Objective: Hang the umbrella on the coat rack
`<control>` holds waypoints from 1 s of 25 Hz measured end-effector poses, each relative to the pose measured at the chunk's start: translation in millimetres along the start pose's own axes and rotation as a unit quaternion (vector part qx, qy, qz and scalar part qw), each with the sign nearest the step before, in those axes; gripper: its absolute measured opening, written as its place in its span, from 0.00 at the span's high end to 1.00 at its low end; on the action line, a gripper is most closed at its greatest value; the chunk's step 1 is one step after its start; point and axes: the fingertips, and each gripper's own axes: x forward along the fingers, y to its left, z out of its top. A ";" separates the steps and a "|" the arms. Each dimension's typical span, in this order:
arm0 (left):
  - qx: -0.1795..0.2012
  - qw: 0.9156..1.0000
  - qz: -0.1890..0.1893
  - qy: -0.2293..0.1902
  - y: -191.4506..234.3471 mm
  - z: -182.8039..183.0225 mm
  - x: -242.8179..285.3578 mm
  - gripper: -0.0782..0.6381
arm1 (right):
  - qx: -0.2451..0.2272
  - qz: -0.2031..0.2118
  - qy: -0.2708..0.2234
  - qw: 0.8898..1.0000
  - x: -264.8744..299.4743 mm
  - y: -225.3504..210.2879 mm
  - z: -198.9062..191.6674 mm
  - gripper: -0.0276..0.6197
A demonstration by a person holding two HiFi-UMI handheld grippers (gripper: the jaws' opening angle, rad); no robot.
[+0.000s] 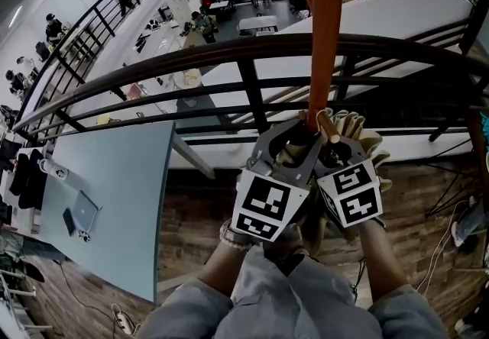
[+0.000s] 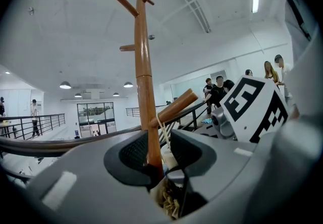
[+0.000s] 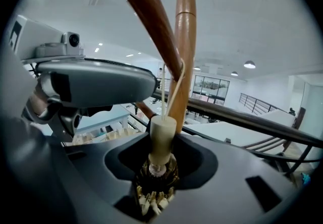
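Observation:
The wooden coat rack's pole (image 1: 325, 32) rises straight ahead, with a short peg (image 1: 328, 129) sticking out low on it. In the left gripper view the pole (image 2: 144, 66) and that peg (image 2: 174, 108) stand just past the jaws. The folded beige umbrella (image 3: 154, 192) points its cream handle cap (image 3: 162, 137) up at the peg (image 3: 156, 26), and its thin cord (image 3: 171, 94) loops over that peg. My right gripper (image 3: 160, 167) is shut on the umbrella behind the cap. My left gripper (image 2: 162, 177) is pressed on the umbrella's folds (image 2: 169, 200) from the other side. Both marker cubes sit side by side under the peg.
A black railing (image 1: 229, 62) runs right behind the rack, with a lower floor and people beyond it. A blue-grey table (image 1: 114, 200) with a laptop (image 1: 82, 211) stands at the left. Cables (image 1: 447, 230) lie on the wood floor at the right. Several people (image 2: 222, 89) stand off to the right.

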 end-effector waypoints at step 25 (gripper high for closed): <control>-0.030 0.999 -0.039 -0.014 -14.2 -7.8 -42.7 0.70 | 0.015 -0.030 -0.058 0.998 -36.6 8.1 13.9 0.71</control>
